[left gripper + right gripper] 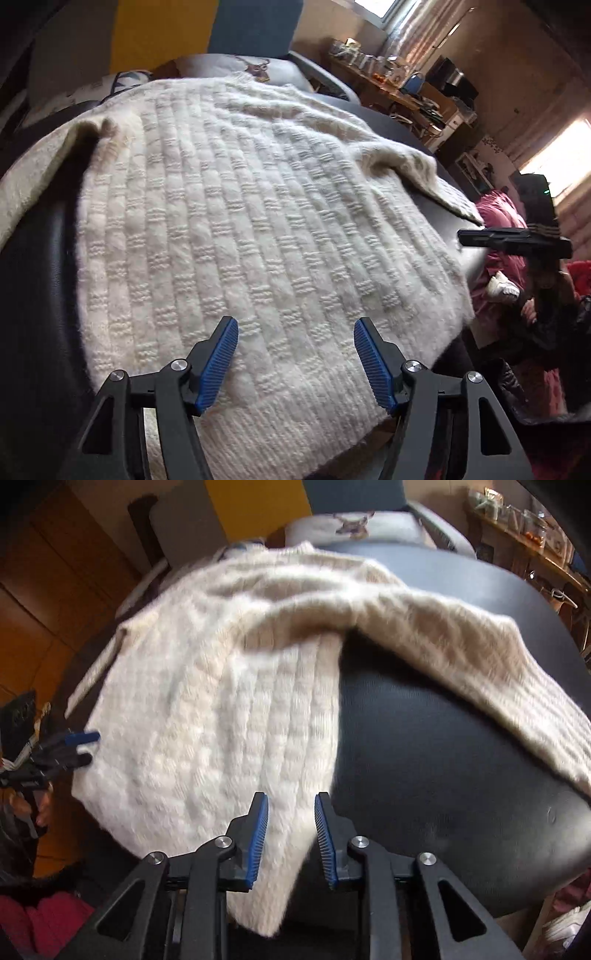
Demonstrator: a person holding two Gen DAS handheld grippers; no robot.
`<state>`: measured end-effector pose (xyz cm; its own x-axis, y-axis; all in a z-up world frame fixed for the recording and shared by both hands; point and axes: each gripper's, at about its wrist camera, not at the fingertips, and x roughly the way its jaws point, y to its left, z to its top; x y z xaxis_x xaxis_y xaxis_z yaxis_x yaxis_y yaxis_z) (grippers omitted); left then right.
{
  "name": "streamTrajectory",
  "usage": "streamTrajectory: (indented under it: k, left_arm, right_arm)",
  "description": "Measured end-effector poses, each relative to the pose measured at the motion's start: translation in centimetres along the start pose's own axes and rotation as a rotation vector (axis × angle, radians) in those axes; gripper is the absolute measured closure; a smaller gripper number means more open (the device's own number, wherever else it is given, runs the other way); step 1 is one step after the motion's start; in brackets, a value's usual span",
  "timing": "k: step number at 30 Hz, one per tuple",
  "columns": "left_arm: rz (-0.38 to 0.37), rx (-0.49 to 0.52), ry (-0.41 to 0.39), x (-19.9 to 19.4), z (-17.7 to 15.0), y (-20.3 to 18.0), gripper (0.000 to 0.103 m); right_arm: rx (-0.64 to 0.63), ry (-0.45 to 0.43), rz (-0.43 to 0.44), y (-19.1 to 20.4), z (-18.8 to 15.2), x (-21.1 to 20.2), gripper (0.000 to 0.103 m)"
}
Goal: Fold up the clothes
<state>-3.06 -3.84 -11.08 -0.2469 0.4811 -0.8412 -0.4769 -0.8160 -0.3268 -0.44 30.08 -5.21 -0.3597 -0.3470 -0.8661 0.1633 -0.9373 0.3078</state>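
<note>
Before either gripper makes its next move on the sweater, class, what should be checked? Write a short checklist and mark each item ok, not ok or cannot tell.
1. Left gripper open and empty over the sweater's ribbed hem: ok.
2. Right gripper open, with the hem corner between its fingers: ok.
3. Sweater body lying flat on the dark table: ok.
4. Sleeves laid flat: not ok, the right sleeve is bunched and slanting across the table.
5. Hem fully on the table: not ok, the corner hangs over the near edge.
6. Left sleeve spread out: cannot tell, only partly in view.
</note>
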Motion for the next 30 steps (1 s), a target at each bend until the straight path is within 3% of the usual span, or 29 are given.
streamTrajectory:
  k: [2, 3, 5, 8, 14, 16, 18, 23, 27, 30]
  left_arm:
    - [0.01, -0.018, -0.009, -0.2, 0.0, 0.6, 0.036]
    - [0.012, -0.015, -0.006, -0.2, -0.2, 0.6, 0.034]
    - [-0.007, -0.001, 0.004, -0.6, -0.5, 0.3, 0.034]
    - [-0.089, -0.024, -0.001, -2.6, 0.6, 1.4, 0.034]
    - [0.14, 0.102, -0.203, -5.7, 11.4, 5.1, 0.033]
    - [0.202, 0.183, -0.233, -4.8, 16.2, 5.7, 0.033]
    - [0.255, 0.258, -0.252, -3.6, 20.8, 6.3, 0.033]
    - [0.26, 0.378, -0.156, 1.9, 29.1, 7.3, 0.033]
    - [0.261, 0.445, -0.077, 5.7, 32.0, 8.2, 0.033]
    - [0.262, 0.492, -0.016, 8.2, 33.3, 8.7, 0.033]
  right_arm:
    - [0.016, -0.046, 0.052, 1.1, 1.8, 1.0, 0.072]
    - [0.013, -0.028, 0.056, 1.9, 2.6, 2.4, 0.07]
    - [0.003, 0.091, 0.011, 2.7, 2.7, 6.4, 0.07]
    - [-0.06, 0.144, 0.01, 3.7, 3.6, 7.7, 0.07]
    - [-0.178, -0.069, -0.03, 4.5, 12.0, 4.1, 0.068]
    - [-0.217, -0.146, -0.045, 4.8, 15.0, 2.8, 0.048]
    - [-0.217, -0.104, -0.078, 3.6, 18.4, 4.1, 0.04]
    - [-0.228, -0.017, -0.069, -0.2, 25.8, 8.5, 0.041]
    - [-0.293, 0.065, -0.063, -1.1, 29.5, 13.0, 0.041]
    - [-0.34, 0.142, -0.05, -1.6, 30.4, 15.8, 0.041]
